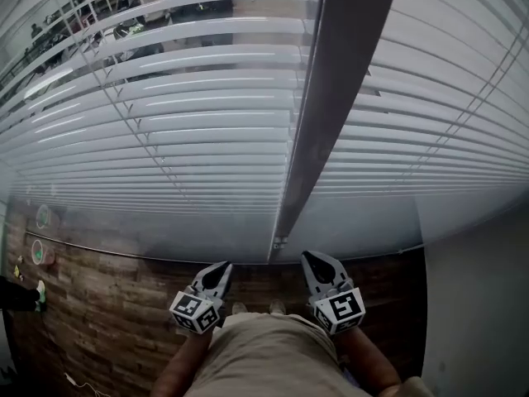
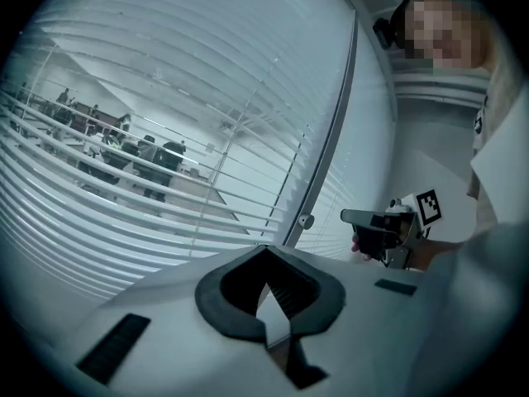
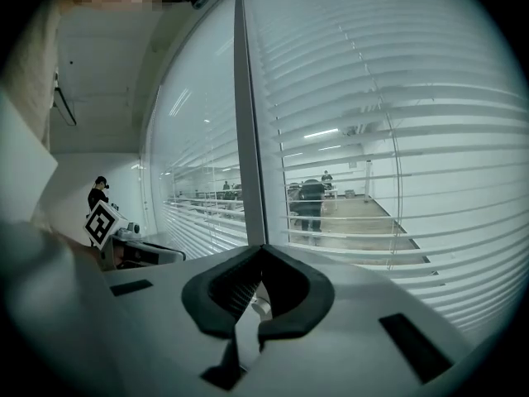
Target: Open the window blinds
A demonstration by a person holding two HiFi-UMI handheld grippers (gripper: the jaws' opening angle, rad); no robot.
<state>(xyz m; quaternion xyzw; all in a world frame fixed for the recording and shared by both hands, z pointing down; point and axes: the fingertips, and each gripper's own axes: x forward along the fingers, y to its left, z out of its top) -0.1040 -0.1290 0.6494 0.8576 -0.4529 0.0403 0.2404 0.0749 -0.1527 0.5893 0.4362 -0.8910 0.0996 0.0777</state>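
Hanging blinds stand ahead of left tongs and right tongs.

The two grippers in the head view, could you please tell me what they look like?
The left gripper and right gripper match: pale grey tapered bodies, dark inner pads, and at the rear of each a white cube printed with black square markers. No cables show. The forearms behind them are bare of sleeves.
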